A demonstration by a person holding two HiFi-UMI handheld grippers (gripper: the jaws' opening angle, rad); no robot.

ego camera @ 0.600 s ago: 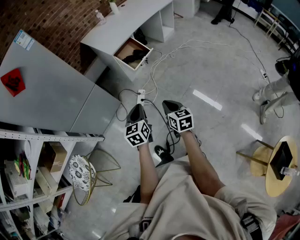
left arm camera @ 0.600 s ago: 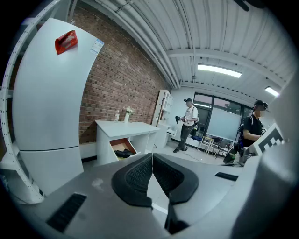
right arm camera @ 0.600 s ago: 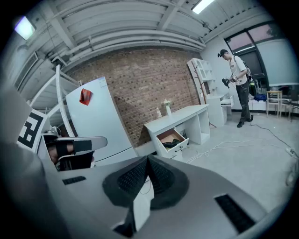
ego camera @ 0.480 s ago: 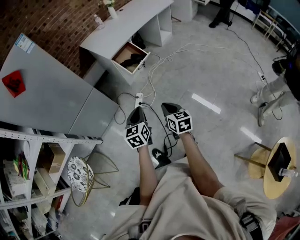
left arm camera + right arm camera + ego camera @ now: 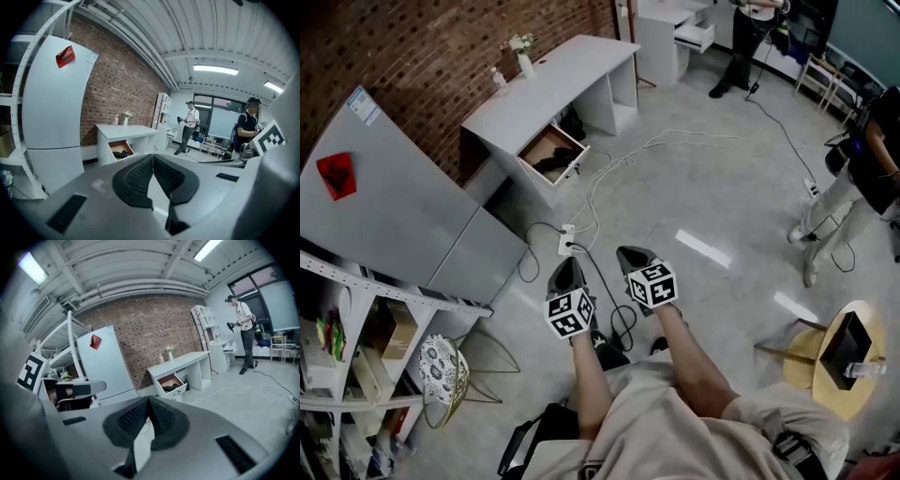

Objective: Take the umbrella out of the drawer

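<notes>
A white desk (image 5: pixel 546 86) stands against the brick wall, and its drawer (image 5: pixel 551 153) is pulled open. A dark folded umbrella (image 5: pixel 554 160) lies inside the drawer. It also shows far off as the umbrella (image 5: pixel 122 153) in the left gripper view and the umbrella (image 5: pixel 174 387) in the right gripper view. My left gripper (image 5: pixel 566 264) and right gripper (image 5: pixel 625 253) hang side by side over the floor, well short of the desk. Both point toward the drawer. Left gripper (image 5: pixel 153 156) and right gripper (image 5: pixel 148 399) are shut, with nothing between the pads.
A grey fridge (image 5: pixel 398 202) and a shelf rack (image 5: pixel 352 352) line the left side. A power strip (image 5: pixel 567 242) and cables (image 5: pixel 623 155) lie on the floor between me and the desk. A round stool (image 5: pixel 836 361) is at the right. People stand at the far right (image 5: pixel 853 183).
The head view has swung up, so the desk and open drawer sit lower and fuller in the picture. Both grippers stay shut and side by side, a little lower in the picture.
</notes>
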